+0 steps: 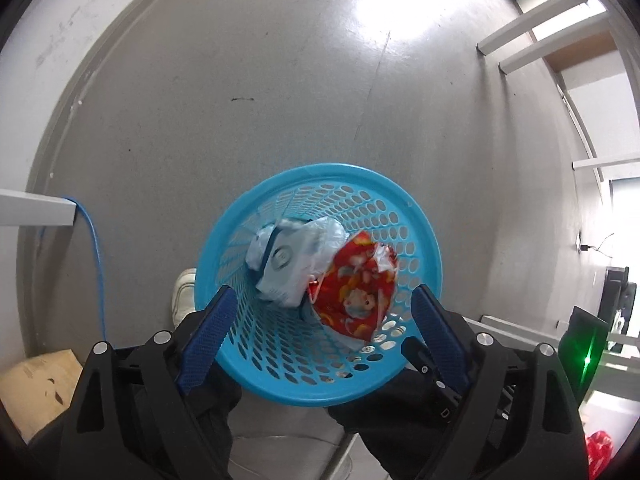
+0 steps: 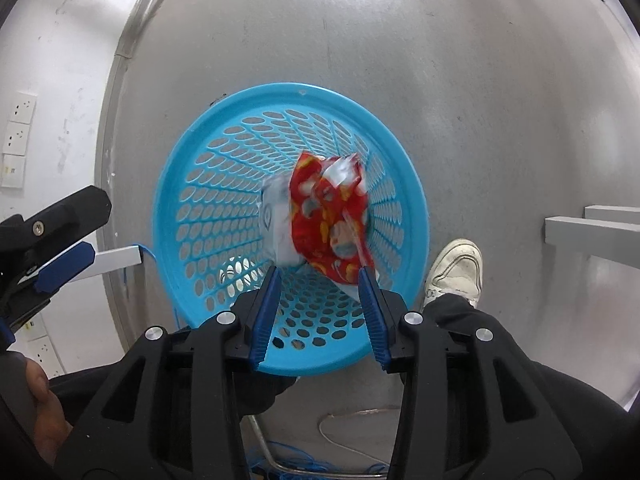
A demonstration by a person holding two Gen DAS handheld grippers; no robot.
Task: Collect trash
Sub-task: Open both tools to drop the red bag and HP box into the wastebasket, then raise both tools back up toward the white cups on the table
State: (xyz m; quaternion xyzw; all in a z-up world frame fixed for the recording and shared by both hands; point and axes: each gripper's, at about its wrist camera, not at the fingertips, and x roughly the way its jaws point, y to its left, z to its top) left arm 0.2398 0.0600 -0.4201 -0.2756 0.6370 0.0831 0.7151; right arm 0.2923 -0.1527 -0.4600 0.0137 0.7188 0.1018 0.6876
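My left claw hangs with its jaws spread wide, nothing between the blue pads, pointing straight down into the blue basket that fills the lower middle of the left wrist view. My right claw is parted too, less widely, and grips nothing; its blue pads frame the near rim of the same basket at the centre of the right wrist view.

Inside the basket, the red snack wrapper with cartoon print lies against the right side of the wall, its torn silvery mouth turned up. Touching it on the left is a crumpled white plastic bag with a dark blue stripe. In the right wrist view the red wrapper sits over the white bag, just above my right pads.

The basket stands on a grey floor. A white shoe peeks out at the basket's left edge in the left view, and at the right of the basket in the right view. A blue cable drops down the left side of the frame beside a white bar. In the right wrist view my left claw shows at the left edge, and wall sockets sit at the upper left
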